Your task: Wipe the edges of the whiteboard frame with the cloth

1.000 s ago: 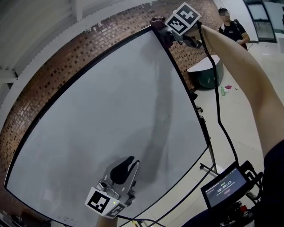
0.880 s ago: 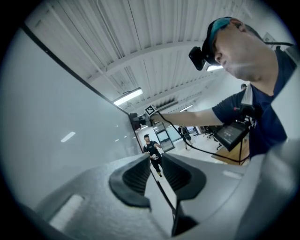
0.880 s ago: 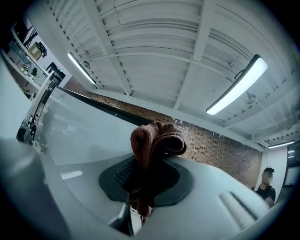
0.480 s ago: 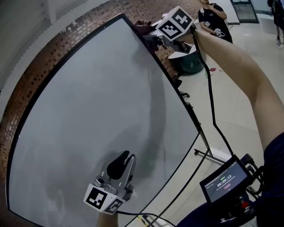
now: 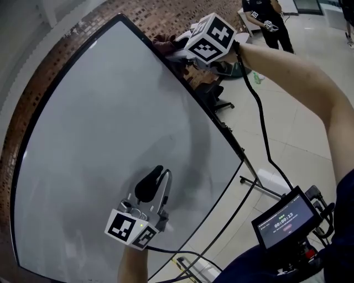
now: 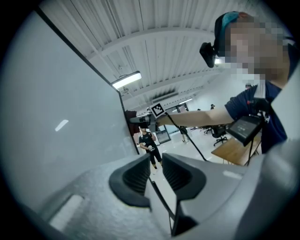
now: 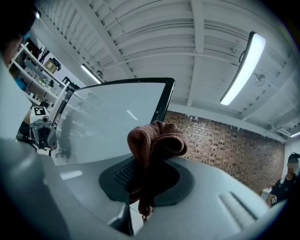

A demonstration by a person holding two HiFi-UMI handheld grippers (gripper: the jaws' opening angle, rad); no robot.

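Observation:
The whiteboard (image 5: 110, 121) fills the head view, with a black frame (image 5: 213, 113) down its right edge. My right gripper (image 5: 176, 48) is near the top of that edge. It is shut on a bunched reddish-brown cloth (image 5: 164, 42), which rests against the frame. In the right gripper view the cloth (image 7: 157, 140) sticks up from between the pads, and the frame's corner (image 7: 164, 101) stands behind it. My left gripper (image 5: 161, 172) hovers in front of the board's lower part. Its jaws stand nearly together with a narrow gap (image 6: 155, 157) and nothing between them.
A brick wall (image 5: 166, 11) stands behind the board. A person in black (image 5: 265, 19) stands at the upper right. The board's stand legs (image 5: 260, 185) reach across the floor. A cable (image 5: 260, 127) hangs from my right gripper, and a small screen (image 5: 285, 221) sits at the lower right.
My right gripper and the cloth have slid down the right frame edge from the top corner. The left gripper has shifted slightly in front of the board.

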